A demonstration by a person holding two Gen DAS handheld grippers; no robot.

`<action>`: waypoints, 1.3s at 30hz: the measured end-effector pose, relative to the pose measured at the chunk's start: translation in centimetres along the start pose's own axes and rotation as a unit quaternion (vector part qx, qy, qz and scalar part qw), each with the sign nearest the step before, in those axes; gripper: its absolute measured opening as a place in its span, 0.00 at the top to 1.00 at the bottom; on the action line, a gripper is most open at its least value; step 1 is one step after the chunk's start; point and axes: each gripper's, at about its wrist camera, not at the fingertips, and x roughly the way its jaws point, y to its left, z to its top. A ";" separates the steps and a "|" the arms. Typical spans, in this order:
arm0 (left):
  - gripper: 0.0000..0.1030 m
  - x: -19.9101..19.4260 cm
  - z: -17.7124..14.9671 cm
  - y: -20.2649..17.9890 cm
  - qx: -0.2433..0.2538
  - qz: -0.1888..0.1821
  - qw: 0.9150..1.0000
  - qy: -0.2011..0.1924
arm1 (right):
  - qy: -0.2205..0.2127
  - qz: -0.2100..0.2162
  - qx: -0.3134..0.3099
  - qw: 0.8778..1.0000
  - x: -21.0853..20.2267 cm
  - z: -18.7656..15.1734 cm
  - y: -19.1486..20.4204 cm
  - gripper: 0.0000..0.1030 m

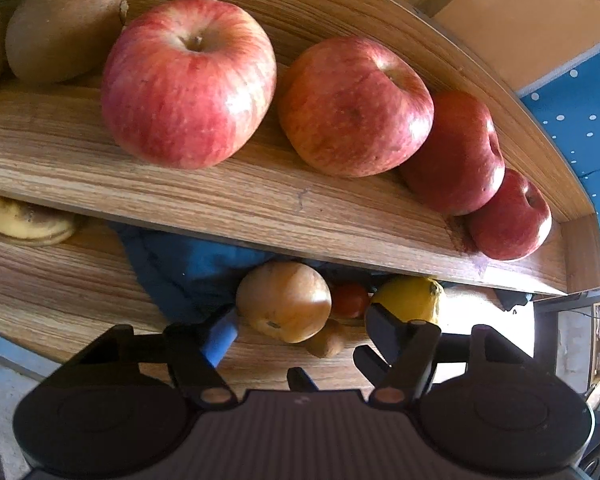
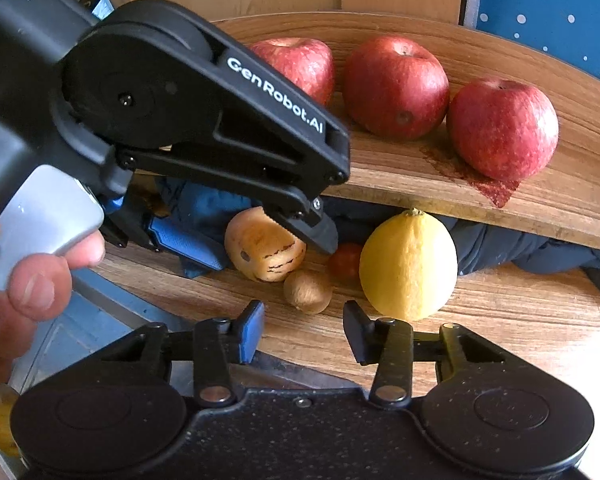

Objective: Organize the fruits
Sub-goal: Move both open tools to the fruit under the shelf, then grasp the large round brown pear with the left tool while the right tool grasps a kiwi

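1. Pale striped fruit [image 2: 265,250] on lower wooden board [image 2: 480,320], beside lemon [image 2: 410,266], below tray [image 1: 260,200] of apples [image 1: 188,84].
2. Left gripper [image 1: 300,322] straddling it, jaws wide, nothing held.
3. Right gripper [image 2: 304,332] spread open, empty.
4. Best centred before closing, clear of small tomato [image 2: 346,262].

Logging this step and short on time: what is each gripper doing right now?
Left gripper: open, its fingers on either side of the tan, brown-streaked oval fruit, not closed on it.
Right gripper: open, holding nothing.
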 end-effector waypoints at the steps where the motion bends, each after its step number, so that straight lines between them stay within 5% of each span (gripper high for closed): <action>1: 0.31 0.1 -0.1 0.0 -0.001 0.001 1.000 -0.002 | 0.000 0.000 -0.001 1.000 -0.1 -0.1 0.1 0.57; 15: 0.46 0.3 -0.4 1.0 -0.004 0.008 1.000 0.004 | 0.002 -0.007 -0.024 1.000 -0.7 -1.1 1.6 0.67; 39: 0.46 0.1 -1.8 0.6 0.018 0.003 1.000 0.000 | 0.001 -0.009 -0.025 1.000 -1.6 -1.7 1.2 0.71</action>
